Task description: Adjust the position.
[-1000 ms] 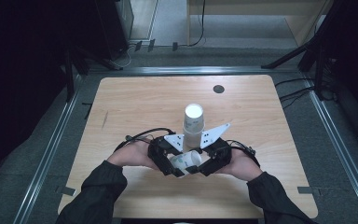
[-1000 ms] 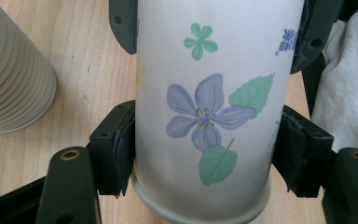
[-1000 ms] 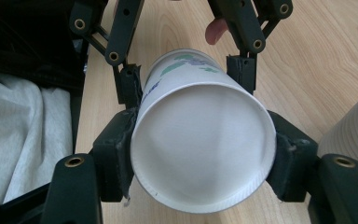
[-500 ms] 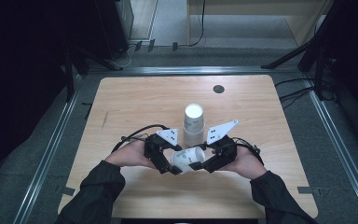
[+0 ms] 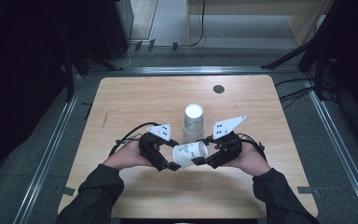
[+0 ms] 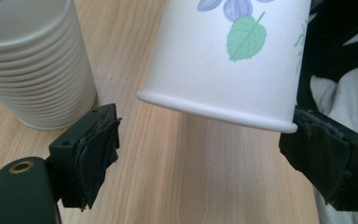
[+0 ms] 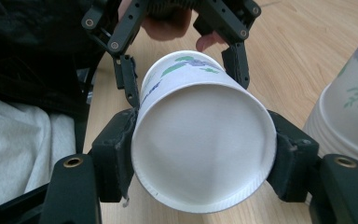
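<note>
A white paper cup with a leaf print (image 5: 189,154) lies tilted on its side in the air between my two grippers, just above the wooden table. My right gripper (image 5: 204,161) is shut on its base end; in the right gripper view the recessed cup bottom (image 7: 200,140) faces the camera, with a jaw pressed on each side. My left gripper (image 5: 170,164) is open. Its jaws straddle the cup's rim end (image 6: 223,60): the left pad (image 6: 95,149) stands apart from the rim and the right pad sits at it. A stack of upturned cups (image 5: 193,122) stands just behind.
The cup stack (image 6: 32,70) is close to the left gripper's left jaw and beside the right gripper (image 7: 349,116). A dark round hole (image 5: 218,88) sits near the far edge of the table (image 5: 135,102). Cables trail from both grippers across the tabletop.
Both grippers have drawn back from the foot of the stack toward the person, bringing the single cup with them. The cup now hangs sideways between them, apart from the stack.
</note>
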`<action>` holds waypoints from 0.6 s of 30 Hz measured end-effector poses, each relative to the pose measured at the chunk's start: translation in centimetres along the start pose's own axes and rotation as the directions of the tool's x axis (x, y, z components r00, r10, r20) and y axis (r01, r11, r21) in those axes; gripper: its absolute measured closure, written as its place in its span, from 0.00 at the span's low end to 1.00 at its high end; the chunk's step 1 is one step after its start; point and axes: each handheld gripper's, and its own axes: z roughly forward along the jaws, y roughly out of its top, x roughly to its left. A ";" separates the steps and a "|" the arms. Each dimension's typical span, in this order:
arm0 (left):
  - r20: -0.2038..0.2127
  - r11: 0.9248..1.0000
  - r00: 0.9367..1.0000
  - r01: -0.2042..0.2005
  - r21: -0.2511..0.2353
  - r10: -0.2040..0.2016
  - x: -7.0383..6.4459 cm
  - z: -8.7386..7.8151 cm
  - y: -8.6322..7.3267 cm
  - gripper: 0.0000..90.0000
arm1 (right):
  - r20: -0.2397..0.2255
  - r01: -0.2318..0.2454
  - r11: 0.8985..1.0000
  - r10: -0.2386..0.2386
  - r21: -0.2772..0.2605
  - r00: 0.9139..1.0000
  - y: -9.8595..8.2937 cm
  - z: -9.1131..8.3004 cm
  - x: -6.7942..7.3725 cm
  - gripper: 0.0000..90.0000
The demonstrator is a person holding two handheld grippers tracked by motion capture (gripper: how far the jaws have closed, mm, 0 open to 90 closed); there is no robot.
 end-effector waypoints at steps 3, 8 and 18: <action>0.007 0.999 1.000 0.014 -0.042 -0.014 0.0 0.0 -0.3 0.13 | -0.011 -0.005 1.000 0.005 -0.010 1.000 0.2 0.0 -0.1 0.38; 0.020 0.996 0.999 0.028 -0.089 -0.026 0.0 0.6 -0.5 0.14 | -0.024 -0.001 1.000 0.001 -0.015 1.000 0.4 0.2 -0.2 0.38; 0.020 0.987 0.999 -0.024 -0.161 0.028 -0.6 0.9 -0.5 0.19 | -0.048 -0.012 1.000 0.011 -0.029 0.999 0.6 0.6 -0.2 0.38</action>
